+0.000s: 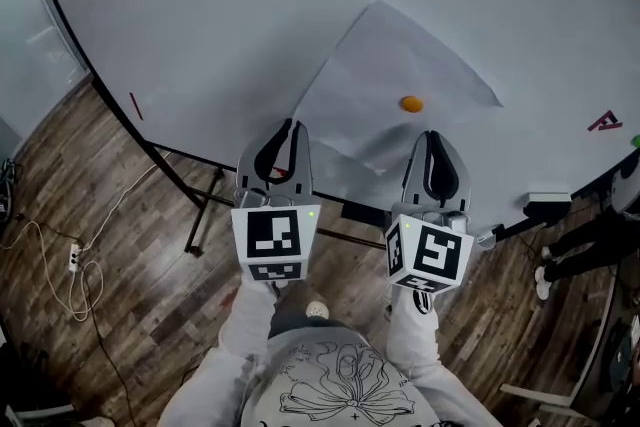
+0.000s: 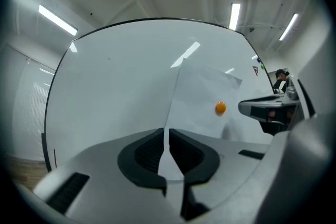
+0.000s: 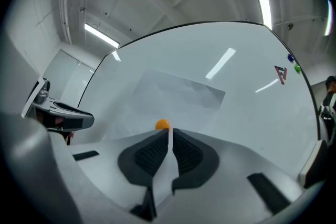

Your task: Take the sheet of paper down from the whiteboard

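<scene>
Head view looks steeply down at a whiteboard point(image 1: 230, 5) standing over a wood floor point(image 1: 130, 245), with cables point(image 1: 78, 267) lying loose at the far left. A short red stroke point(image 1: 135, 105) marks the board near its left edge. Next comes the left tool point(image 1: 286, 130), held level below its marker cube point(image 1: 275, 240), its tips at the lower left corner of the paper point(image 1: 390, 55). In the left gripper view its dark pads point(image 2: 149, 152) stand almost together with a thin strip of the white sheet running down between them, so it is clamped on the paper. The paper hangs skewed on the board, one corner pointing up, pinned by an orange magnet point(image 1: 411, 103) that sits between the two tools and a little above them. A grey shadow under the sheet's lower part suggests that this part stands off the board, though the angle makes that hard to confirm. The right tool point(image 1: 431, 140) points slightly upward at the sheet's lower right edge, just below the magnet. In the right gripper view its pads point(image 3: 188, 153) are likewise nearly closed, with the paper's edge pinched between them and the magnet showing right over the tips. Farther right on the board is a red mark point(image 1: 604, 123), well apart from the sheet.
</scene>
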The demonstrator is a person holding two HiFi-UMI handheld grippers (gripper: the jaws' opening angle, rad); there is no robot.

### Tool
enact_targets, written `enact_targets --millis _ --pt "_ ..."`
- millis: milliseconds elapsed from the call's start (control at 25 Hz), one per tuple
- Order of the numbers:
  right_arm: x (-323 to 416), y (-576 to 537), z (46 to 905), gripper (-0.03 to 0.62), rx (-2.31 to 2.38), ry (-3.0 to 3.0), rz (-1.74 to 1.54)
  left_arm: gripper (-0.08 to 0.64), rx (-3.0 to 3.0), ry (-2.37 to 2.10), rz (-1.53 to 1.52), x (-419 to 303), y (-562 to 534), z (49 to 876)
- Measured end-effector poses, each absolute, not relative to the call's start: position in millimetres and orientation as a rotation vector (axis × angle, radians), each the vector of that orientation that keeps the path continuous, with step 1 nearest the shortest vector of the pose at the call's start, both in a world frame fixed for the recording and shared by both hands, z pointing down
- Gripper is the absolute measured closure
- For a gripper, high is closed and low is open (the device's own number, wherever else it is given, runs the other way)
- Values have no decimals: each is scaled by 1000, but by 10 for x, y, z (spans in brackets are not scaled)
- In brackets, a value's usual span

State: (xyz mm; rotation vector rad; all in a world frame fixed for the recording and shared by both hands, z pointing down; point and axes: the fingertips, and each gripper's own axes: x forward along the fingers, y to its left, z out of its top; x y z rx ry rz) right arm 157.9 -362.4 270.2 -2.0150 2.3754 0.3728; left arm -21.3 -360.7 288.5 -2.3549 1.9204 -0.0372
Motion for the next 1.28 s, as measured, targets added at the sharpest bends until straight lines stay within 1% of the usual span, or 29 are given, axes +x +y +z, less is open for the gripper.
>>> enact_targets --millis 80,160,200,240,280,440,520,720,1160,1280 --pt "1573 -3671 2698 566 -2015 2381 371 548 -2370 1909 -46 -213 -3677 2887" --pt "1546 -3712 2694 501 -2007 2390 364 546 -2389 1889 -59 -218 -3752 2896" --pt "1529 -3730 2692 482 -2008 2393 366 527 -2403 1874 -69 -219 -3792 2907" --pt "1512 -3745 2690 474 -2015 2393 372 482 -2422 1854 -82 -218 -3829 2927" --pt "1496 -3758 2687 471 -2024 2391 377 457 -2444 1830 -100 -215 -3865 2952" --pt "1448 -3803 2659 462 -2059 2376 383 398 -2527 1711 -185 -184 -4005 3018" --pt "1435 -3818 2653 459 -2076 2370 386 383 -2559 1642 -218 -148 -4064 3027" --pt "1398 -3855 2642 453 -2106 2365 407 380 -2637 1506 -257 -75 -4142 3054" --pt "1344 -3886 2664 448 -2148 2341 397 383 -2746 1368 -255 7 -4143 3153" --pt "1355 -3883 2664 448 -2154 2337 402 412 -2780 1366 -227 8 -4143 3175"
